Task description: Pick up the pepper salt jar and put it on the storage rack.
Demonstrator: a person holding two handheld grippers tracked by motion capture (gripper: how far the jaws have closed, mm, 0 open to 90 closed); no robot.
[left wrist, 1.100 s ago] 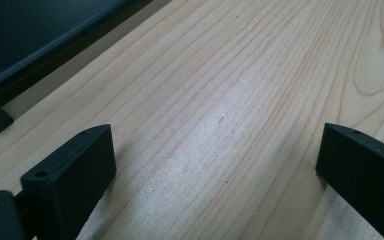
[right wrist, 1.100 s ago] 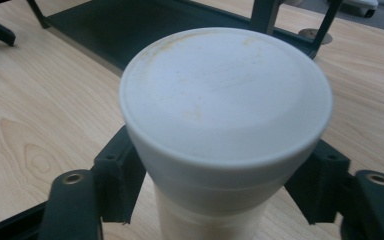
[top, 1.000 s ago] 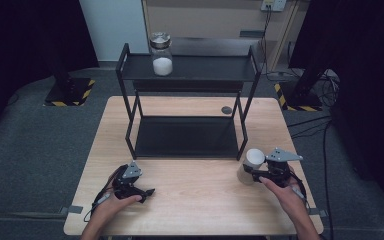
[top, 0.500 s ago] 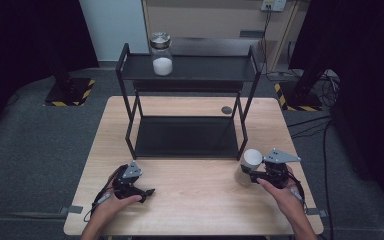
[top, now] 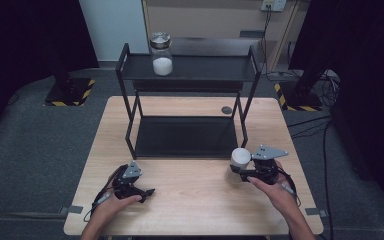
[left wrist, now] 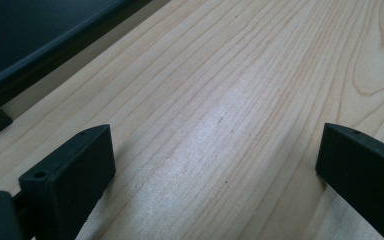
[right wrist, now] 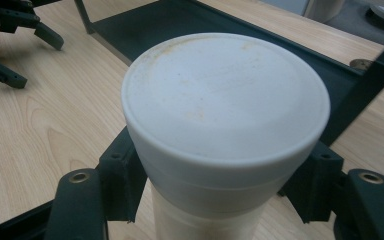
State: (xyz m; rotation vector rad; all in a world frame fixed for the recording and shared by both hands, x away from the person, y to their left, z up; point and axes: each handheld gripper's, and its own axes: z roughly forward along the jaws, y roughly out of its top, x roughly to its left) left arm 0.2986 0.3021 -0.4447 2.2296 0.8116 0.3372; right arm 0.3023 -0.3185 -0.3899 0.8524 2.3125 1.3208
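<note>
In the high view, the right gripper is in the lower right part of the frame, above the wooden table, and it grasps a white container with a white lid. In the right gripper view the container stands upright in the middle of the frame, and the two black jaws press on its body from both sides, just under the wide lid. The container is just in front of the lower shelf of the black metal rack, near the right front leg of this rack.

The left gripper is in the lower left part of the high view, low over the table, with the person's hand on it. In the left gripper view its jaws stand wide apart, released, and between them there is only the bare wood of the table. The edge of the rack is in the upper left corner of that view.

On the top shelf of the rack, in the upper middle of the high view, stands a glass jar with something white inside and a lid on it. A small dark round thing lies on the table behind the rack, near its right back leg.
</note>
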